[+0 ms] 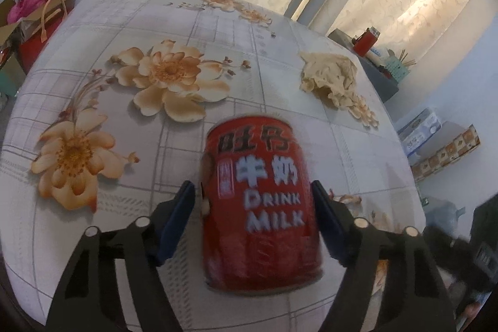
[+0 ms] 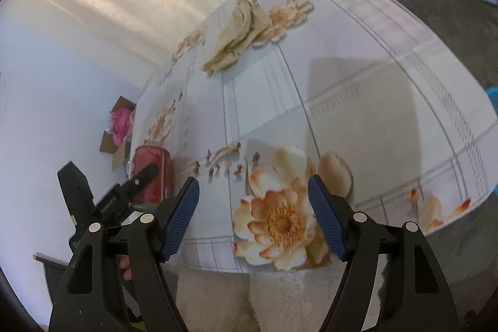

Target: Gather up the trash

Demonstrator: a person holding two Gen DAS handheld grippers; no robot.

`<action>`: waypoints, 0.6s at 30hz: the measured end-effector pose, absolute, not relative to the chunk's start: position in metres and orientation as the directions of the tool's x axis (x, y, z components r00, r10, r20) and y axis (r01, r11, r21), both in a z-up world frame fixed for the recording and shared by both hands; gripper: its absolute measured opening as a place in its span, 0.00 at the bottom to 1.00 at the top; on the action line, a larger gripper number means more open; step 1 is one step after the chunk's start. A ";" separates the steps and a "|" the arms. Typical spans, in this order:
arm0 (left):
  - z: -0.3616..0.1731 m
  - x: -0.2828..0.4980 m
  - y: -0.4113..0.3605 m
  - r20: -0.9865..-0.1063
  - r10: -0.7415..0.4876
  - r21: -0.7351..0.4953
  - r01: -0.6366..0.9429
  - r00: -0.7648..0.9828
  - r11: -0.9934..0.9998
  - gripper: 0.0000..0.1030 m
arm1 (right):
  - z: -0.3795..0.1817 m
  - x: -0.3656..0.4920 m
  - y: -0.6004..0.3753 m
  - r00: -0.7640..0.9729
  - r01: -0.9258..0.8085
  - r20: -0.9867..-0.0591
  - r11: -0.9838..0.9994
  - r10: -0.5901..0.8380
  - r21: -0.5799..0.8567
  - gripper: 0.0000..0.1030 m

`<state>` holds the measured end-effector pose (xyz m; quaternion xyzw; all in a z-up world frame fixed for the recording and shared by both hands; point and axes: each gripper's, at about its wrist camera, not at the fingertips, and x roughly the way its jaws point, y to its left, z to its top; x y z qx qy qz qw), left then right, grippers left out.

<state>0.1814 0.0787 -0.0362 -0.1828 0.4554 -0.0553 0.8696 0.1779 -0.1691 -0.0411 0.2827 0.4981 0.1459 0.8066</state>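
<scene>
Left gripper straddles the red milk can, one blue pad on each flank; whether the pads actually press the metal cannot be read from its own view, and the can's image is smeared. Can stands upright on the flowered tablecloth, long axis vertical, squarely between the left fingers. From the right wrist view the same can sits at the table's near-left edge with a black finger across its side. Right gripper hangs agape, nothing between its pads, over a printed blossom near the table edge. Crumpled tan paper lies farther across the cloth, well apart from both tools (likely the next bit of trash). Judgement: the left is the nearer hand for the can; the right is free for the paper.
</scene>
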 end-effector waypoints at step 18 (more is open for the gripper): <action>-0.044 0.159 0.124 -0.739 -0.268 -0.416 -0.106 0.618 0.903 0.62 | -0.018 0.356 -0.132 0.509 -0.021 -0.813 0.948 0.283 0.317 0.86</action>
